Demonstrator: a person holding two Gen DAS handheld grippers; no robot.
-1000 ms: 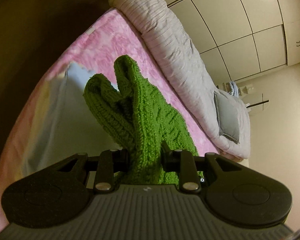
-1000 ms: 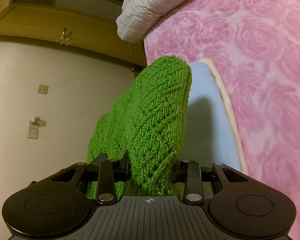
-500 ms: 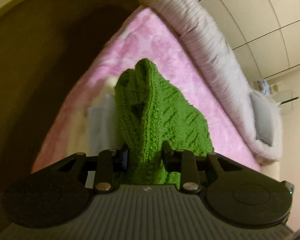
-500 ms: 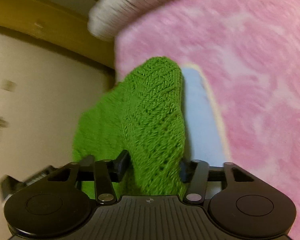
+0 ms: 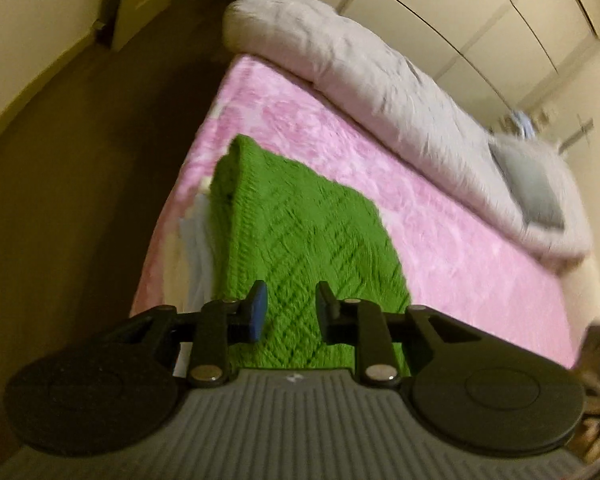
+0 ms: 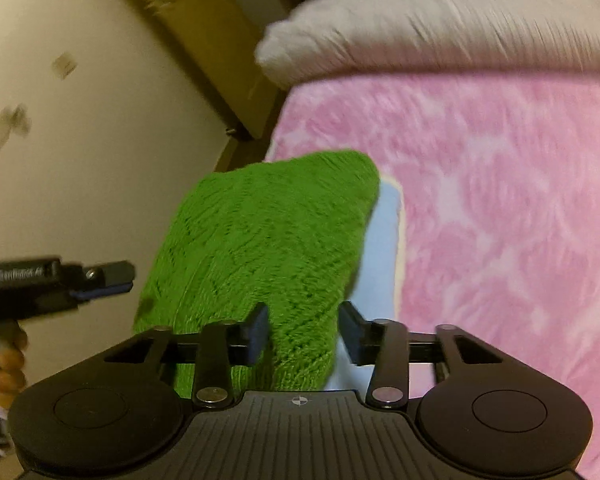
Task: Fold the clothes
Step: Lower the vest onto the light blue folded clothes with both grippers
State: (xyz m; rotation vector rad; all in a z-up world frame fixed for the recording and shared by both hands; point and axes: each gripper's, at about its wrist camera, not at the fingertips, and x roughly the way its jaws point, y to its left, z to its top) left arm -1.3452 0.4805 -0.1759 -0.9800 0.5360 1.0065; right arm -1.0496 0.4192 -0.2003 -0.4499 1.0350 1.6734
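A green knitted garment (image 5: 300, 236) lies folded flat on a pale blue cloth (image 5: 198, 240) near the corner of the pink bed. My left gripper (image 5: 288, 308) is open just above its near edge, holding nothing. In the right wrist view the same green garment (image 6: 260, 248) lies on the blue cloth (image 6: 382, 240). My right gripper (image 6: 302, 330) is open over the garment's near end. The left gripper also shows in the right wrist view (image 6: 104, 278), at the garment's left side. Both views are blurred by motion.
The pink blanket (image 5: 440, 232) covers the bed. A rolled grey-white duvet (image 5: 380, 76) with a grey pillow (image 5: 532, 192) lies along the far side. Dark floor (image 5: 80, 200) lies left of the bed. A beige wall (image 6: 80, 140) stands beyond the bed corner.
Both grippers have opened and let go of the green garment. It has dropped from hanging upright to lying flat on the blue cloth. Both grippers have drawn back.
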